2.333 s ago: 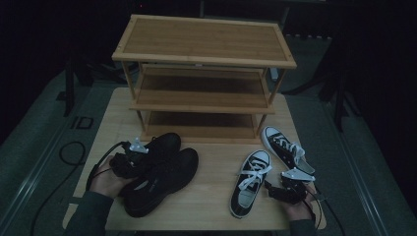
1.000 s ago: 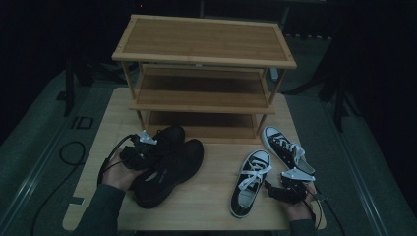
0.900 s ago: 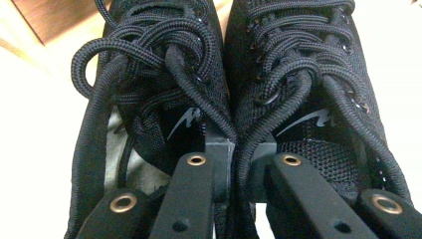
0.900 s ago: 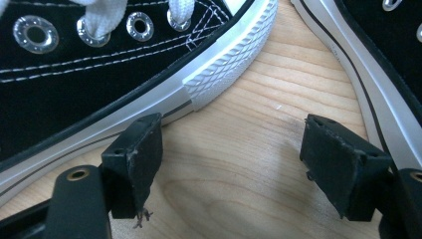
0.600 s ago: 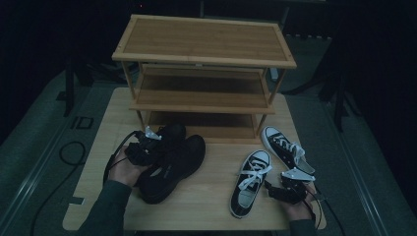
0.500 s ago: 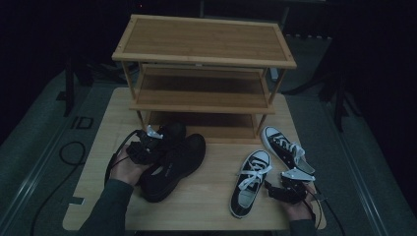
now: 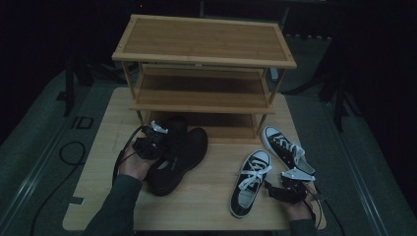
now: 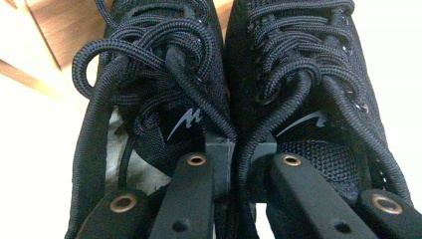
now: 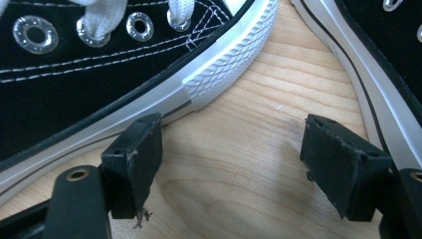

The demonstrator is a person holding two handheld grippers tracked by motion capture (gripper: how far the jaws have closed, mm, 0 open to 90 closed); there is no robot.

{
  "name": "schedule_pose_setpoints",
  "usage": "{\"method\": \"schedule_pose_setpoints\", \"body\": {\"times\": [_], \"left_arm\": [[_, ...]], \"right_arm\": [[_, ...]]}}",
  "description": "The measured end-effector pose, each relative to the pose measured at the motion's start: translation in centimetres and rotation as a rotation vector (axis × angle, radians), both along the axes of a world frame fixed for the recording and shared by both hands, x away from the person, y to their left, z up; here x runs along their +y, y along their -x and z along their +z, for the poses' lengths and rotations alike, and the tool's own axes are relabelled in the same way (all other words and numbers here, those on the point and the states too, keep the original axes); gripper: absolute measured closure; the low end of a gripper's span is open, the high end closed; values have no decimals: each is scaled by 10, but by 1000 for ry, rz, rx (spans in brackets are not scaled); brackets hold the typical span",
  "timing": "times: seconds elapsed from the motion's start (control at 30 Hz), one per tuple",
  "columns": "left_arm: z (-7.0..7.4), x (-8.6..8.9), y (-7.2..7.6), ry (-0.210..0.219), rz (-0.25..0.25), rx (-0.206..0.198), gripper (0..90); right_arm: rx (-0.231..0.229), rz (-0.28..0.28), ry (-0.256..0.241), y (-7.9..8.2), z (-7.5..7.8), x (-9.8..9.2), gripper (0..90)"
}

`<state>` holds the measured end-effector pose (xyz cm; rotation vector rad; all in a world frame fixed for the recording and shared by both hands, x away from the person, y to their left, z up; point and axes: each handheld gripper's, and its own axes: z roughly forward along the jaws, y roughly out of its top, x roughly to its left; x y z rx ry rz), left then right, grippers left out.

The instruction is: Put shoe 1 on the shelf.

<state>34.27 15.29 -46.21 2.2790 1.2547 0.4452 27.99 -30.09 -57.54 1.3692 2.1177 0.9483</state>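
A: Two pairs of shoes, high view. Black pair (image 7: 177, 152) lies just in front of the rack (image 7: 204, 73), toes at its bottom shelf, left gripper (image 7: 153, 142) on their heels. Sneaker pair (image 7: 268, 164) sits right of that, also in front of the rack, right gripper (image 7: 282, 189) at its near end.

B: Left gripper view?

A: Jaws pinched together on the two inner collars of the black pair (image 8: 219, 99), shoes side by side, laces up.

B: Right gripper view?

A: Jaws wide apart, holding nothing, low over the worktop (image 9: 239, 164) in the gap between the two sneakers. One jaw right at the left sneaker's (image 9: 99, 74) white rubber edge; contact unclear.
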Motion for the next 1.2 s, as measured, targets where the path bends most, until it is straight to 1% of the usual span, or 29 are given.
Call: {"method": "schedule_pose_setpoints", "body": {"times": [0.17,0.33,0.47,0.67,0.83,0.97,1.1,1.2], "left_arm": [[0,-3,-6,-14,19,-4,845],[0,-8,-11,-19,42,-21,844],[-1,-13,-16,-16,50,-24,844],[-1,-21,-22,-28,59,-35,844],[-3,-25,-28,-21,66,-40,844],[-6,-28,-32,-28,88,-45,844],[-8,-31,-35,-22,111,-50,844],[-10,-35,-38,-29,120,-63,844]], "right_arm": [[0,0,0,0,0,0,245],[0,0,0,0,0,0,245],[0,0,0,0,0,0,245],[0,1,0,0,0,0,245],[0,1,0,0,0,0,244],[0,1,0,0,0,0,245],[0,1,0,0,0,0,244],[0,1,0,0,0,0,245]]}}
